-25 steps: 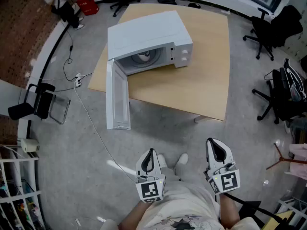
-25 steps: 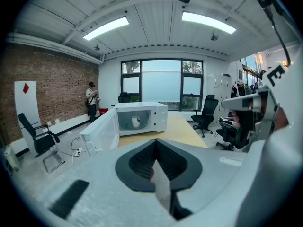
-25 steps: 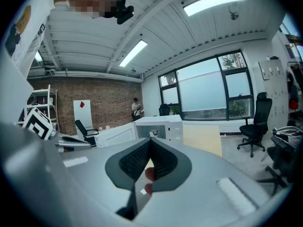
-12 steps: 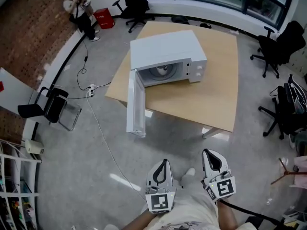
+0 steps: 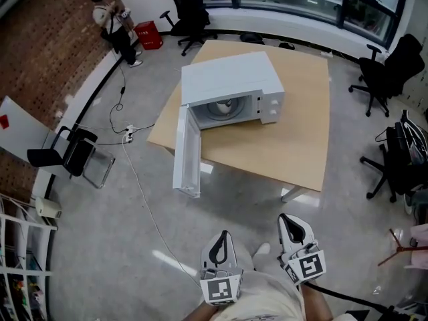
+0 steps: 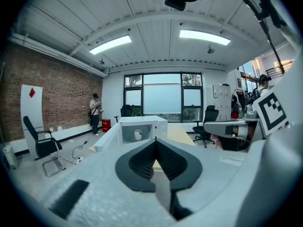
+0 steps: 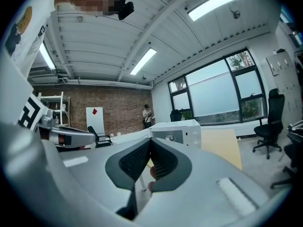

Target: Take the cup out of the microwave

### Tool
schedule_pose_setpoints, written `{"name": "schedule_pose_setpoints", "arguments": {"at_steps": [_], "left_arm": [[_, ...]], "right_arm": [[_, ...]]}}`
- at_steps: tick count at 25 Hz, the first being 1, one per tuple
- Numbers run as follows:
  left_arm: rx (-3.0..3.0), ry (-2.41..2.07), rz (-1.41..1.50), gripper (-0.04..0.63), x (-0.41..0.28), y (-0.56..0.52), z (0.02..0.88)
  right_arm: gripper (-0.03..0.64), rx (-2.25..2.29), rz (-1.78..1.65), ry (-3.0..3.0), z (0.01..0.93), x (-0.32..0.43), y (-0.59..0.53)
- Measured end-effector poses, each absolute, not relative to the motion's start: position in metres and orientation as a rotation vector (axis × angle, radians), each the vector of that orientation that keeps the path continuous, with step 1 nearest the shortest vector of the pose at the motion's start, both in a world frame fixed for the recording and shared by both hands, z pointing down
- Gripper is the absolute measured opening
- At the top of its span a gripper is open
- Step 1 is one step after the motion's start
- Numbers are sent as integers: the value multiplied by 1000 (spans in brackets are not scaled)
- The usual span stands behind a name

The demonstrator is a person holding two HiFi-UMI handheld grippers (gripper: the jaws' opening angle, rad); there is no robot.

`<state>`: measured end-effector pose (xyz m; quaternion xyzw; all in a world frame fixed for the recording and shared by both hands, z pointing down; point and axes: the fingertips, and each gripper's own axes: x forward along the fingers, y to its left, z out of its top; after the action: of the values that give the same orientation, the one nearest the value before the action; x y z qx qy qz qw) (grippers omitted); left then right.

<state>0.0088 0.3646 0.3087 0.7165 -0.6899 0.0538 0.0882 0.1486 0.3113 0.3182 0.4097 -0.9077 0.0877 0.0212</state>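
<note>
Inside the microwave [image 5: 231, 79] on the table [image 5: 301, 139] stands the cup [image 5: 226, 103]; the door [image 5: 186, 152] hangs open. Left gripper [image 5: 222, 239] and right gripper [image 5: 289, 223]: jaws together, empty, well apart from the table. Step closer, spread one gripper's jaws before entering, and clear the door edge.

From here the cup [image 5: 225, 105] is only a pale speck inside the open microwave [image 5: 231, 79] on the desk [image 5: 301, 139], too small for me to tell its handle or how it stands. In the left gripper view the body of the left tongs [image 6: 155, 142] covers the near part of the desk. In the head view the bottom edge cuts off my arms behind the left tongs and the right tongs [image 5: 293, 219].
</note>
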Motion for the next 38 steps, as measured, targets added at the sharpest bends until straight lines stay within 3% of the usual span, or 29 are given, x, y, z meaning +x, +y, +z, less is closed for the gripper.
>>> {"name": "schedule_pose_setpoints", "arguments": {"at_steps": [11,26,38], "left_arm": [[2142,-2061,132,3,9,314,294],[2206,-1924,167,3,-87,100,299],[2176,-1917,168,3,-110,29,315]], "right_arm": [[8,1233,251,-2873,283,135,276],[8,1404,248,-2745,290,56,71],[8,1335,210,-2741,313,16,-17]]}}
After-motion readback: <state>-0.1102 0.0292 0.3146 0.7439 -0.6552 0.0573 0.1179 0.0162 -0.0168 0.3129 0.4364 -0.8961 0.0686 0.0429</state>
